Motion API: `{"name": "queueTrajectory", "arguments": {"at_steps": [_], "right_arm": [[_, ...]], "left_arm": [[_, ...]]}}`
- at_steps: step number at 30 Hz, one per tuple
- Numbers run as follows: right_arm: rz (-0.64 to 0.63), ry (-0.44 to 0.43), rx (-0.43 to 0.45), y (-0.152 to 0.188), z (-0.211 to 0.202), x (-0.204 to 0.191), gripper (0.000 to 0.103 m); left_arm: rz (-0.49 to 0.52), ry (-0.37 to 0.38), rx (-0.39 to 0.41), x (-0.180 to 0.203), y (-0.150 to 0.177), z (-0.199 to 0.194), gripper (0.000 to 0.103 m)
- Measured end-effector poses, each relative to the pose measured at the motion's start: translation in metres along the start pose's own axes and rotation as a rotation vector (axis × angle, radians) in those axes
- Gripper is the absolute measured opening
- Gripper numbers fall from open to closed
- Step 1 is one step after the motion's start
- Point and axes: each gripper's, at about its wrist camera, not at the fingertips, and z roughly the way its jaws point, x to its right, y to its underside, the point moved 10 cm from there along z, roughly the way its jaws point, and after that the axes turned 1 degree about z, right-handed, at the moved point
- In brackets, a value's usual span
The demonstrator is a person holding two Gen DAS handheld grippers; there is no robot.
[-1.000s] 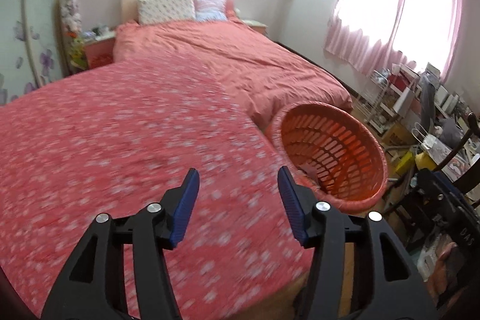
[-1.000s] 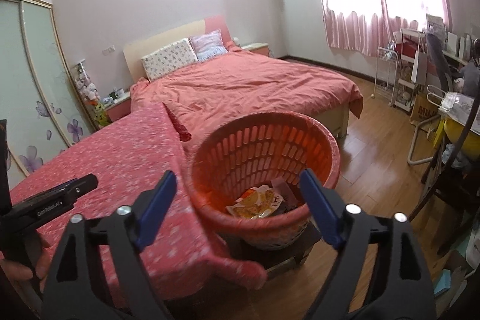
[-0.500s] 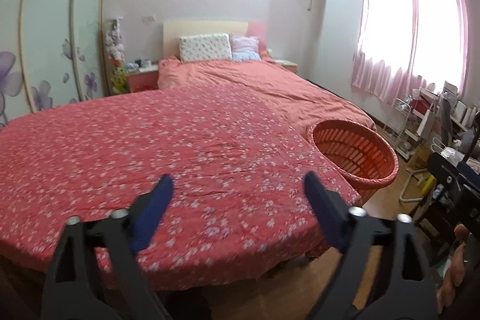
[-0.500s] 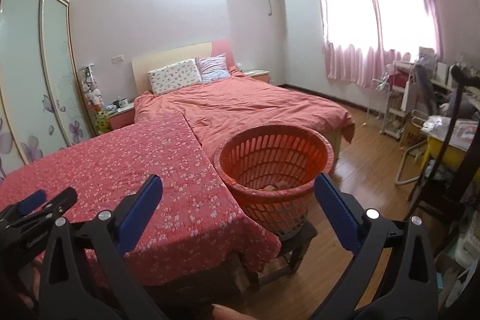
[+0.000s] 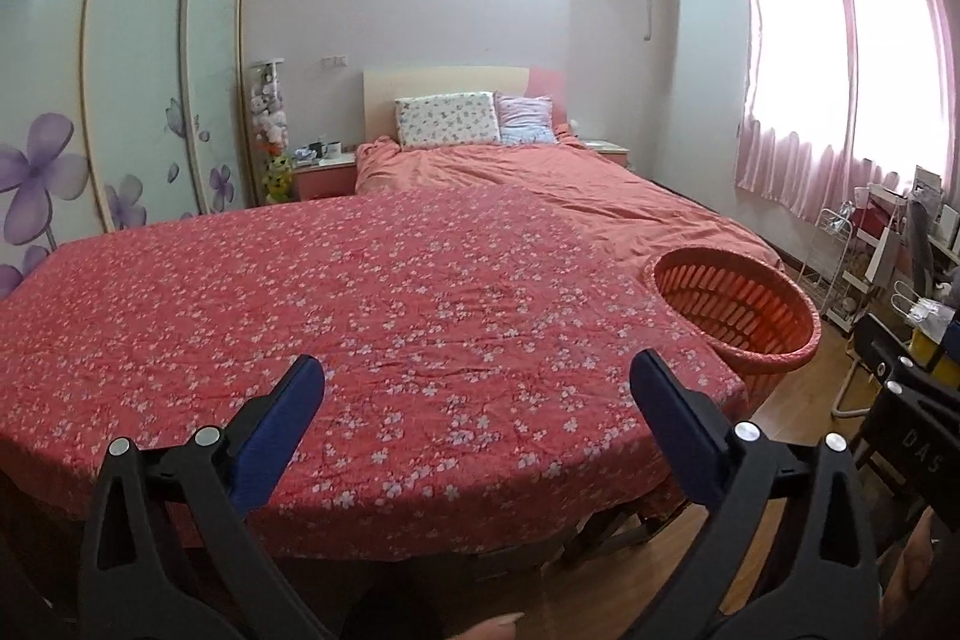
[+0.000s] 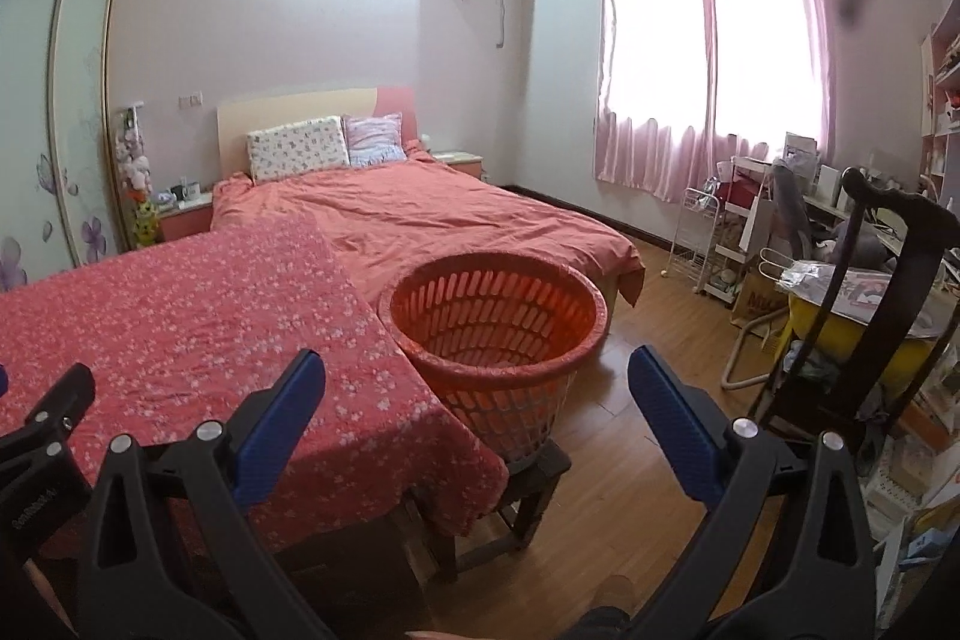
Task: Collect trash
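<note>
An orange slotted plastic basket (image 6: 498, 304) stands on a low dark stool at the right edge of a table covered with a red floral cloth (image 5: 372, 304). The basket also shows in the left wrist view (image 5: 735, 307). Its inside is hidden from here. My left gripper (image 5: 477, 394) is open and empty, held back from the near edge of the cloth. My right gripper (image 6: 477, 388) is open and empty, in front of the basket and apart from it. No trash shows on the cloth.
A bed with a salmon cover (image 6: 432, 214) lies behind the table. A dark chair (image 6: 888, 280) and a cluttered desk and white rack (image 6: 708, 244) stand at the right. A sliding wardrobe (image 5: 120, 100) fills the left wall. Wooden floor (image 6: 648, 400) lies right of the basket.
Both grippers have pulled back and up from the basket and cloth and opened wider. The trash seen inside the basket earlier is now out of sight.
</note>
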Motion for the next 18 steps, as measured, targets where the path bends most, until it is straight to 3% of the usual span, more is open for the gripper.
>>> {"name": "queueTrajectory", "arguments": {"at_steps": [18], "right_arm": [[0.003, 0.005, -0.052, 0.016, 0.015, -0.003, 0.099]], "left_arm": [[-0.048, -0.021, -0.049, -0.009, 0.014, 0.000, 0.100]]}}
